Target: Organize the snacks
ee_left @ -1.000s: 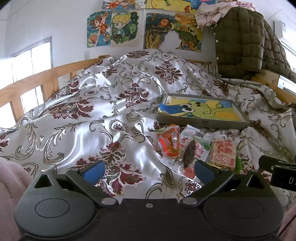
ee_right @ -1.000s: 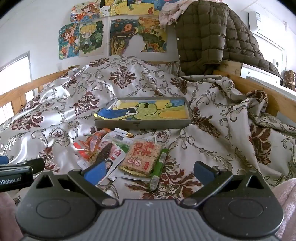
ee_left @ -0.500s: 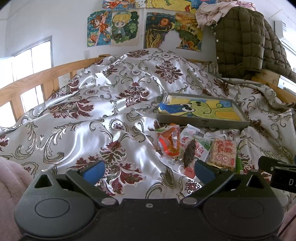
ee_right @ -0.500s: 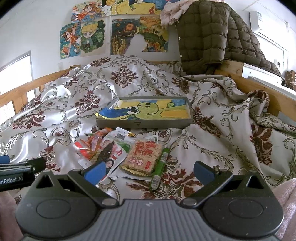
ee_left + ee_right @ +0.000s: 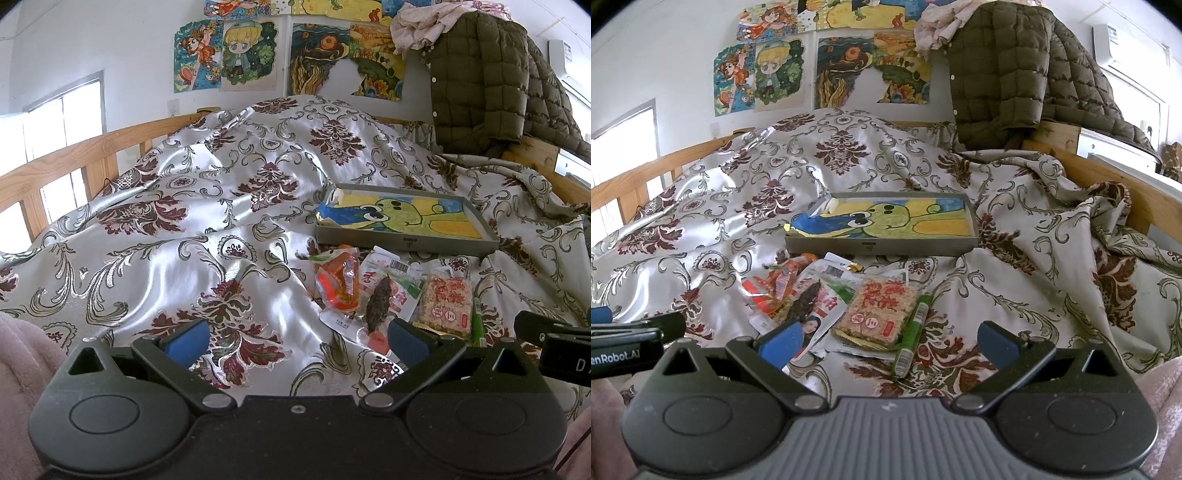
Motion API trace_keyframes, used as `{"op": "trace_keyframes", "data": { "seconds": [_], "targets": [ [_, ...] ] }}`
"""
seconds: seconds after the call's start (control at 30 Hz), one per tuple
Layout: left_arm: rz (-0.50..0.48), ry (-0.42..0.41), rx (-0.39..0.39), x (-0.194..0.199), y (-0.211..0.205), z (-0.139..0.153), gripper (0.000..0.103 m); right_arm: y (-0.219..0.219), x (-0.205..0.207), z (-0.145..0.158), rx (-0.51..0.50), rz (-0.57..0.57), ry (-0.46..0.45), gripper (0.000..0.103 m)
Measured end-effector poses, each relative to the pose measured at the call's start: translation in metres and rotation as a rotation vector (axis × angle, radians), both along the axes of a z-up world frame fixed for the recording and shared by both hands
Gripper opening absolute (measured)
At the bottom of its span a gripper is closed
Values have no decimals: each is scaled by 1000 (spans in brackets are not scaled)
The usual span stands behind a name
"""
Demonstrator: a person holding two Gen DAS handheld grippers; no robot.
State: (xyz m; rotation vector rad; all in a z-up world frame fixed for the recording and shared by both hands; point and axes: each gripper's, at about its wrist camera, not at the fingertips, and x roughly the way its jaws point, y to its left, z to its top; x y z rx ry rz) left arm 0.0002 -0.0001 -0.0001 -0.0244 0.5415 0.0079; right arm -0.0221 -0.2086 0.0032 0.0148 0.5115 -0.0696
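Patterned bedspread (image 5: 1015, 258) under overlapping snack packets (image 5: 827, 299), lower ones half-hidden.

Bare bedspread (image 5: 177, 266) lies open toward the bed's left rail; the snack pile (image 5: 842, 302) and grey tray (image 5: 882, 243) crowd the bed's middle.

On the bed (image 5: 1034, 258), a tray (image 5: 882, 246) lies behind the snack packets (image 5: 827, 295). A rice-cracker pack (image 5: 881, 308) sits rightmost among them, with a stick pack (image 5: 910, 334) along its right edge, seemingly touching it.
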Motion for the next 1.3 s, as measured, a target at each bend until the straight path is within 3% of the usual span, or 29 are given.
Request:
{"op": "trace_keyframes", "data": {
  "seconds": [0.83,1.1,1.3],
  "targets": [
    [2,6,2,0,0,0,102,8,-1,-2,-4,3,7,103],
    [-16,34,12,2,-1,-3,102,-3,0,-1,45,20,18,103],
    [-71,82,2,12,1,-5,102,-18,13,5,132,96,64,103]
  ]
}}
